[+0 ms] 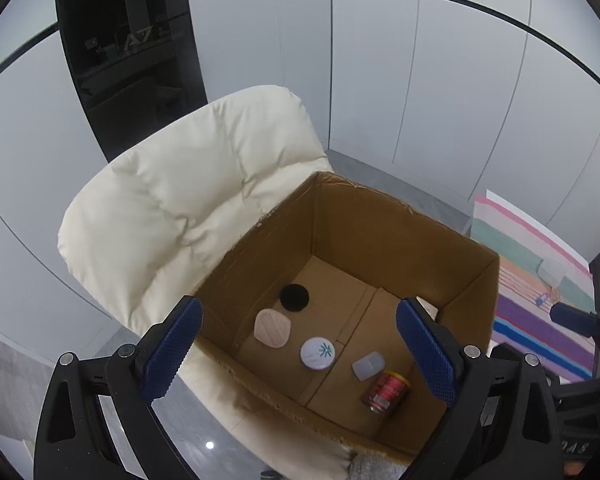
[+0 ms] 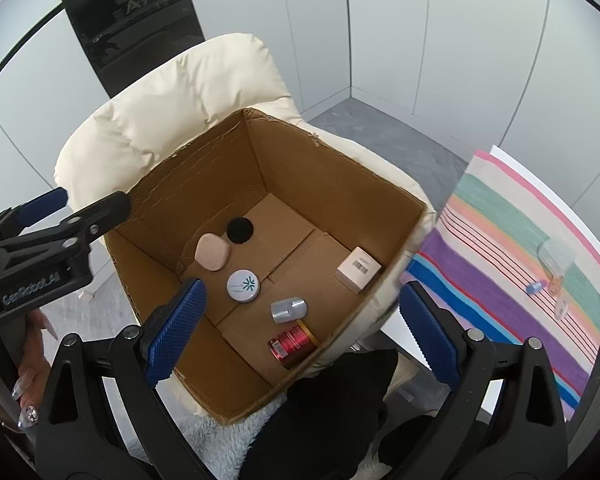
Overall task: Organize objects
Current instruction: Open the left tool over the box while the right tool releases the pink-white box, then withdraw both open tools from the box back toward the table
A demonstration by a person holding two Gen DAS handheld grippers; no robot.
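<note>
An open cardboard box (image 1: 384,224) (image 2: 332,168) stands on a cream padded chair (image 1: 188,192). On its floor lie a black disc (image 1: 294,297) (image 2: 239,230), a beige puff (image 1: 271,328) (image 2: 213,257), a white round tin (image 1: 318,353) (image 2: 243,286), a grey cap (image 1: 368,365) (image 2: 289,309), a red can (image 1: 386,393) (image 2: 294,343) and a small pale box (image 2: 358,269). My left gripper (image 1: 300,352) is open and empty above the box. My right gripper (image 2: 300,328) is open and empty above the box's near side. The left gripper also shows in the right wrist view (image 2: 80,208).
A striped cloth (image 2: 512,264) (image 1: 540,304) covers a table to the right, with a clear glass item (image 2: 556,256), a small blue-capped item (image 2: 535,288) and another small clear piece (image 2: 561,307). A grey fluffy fabric (image 2: 228,440) lies under the box's near corner. White wall panels stand behind.
</note>
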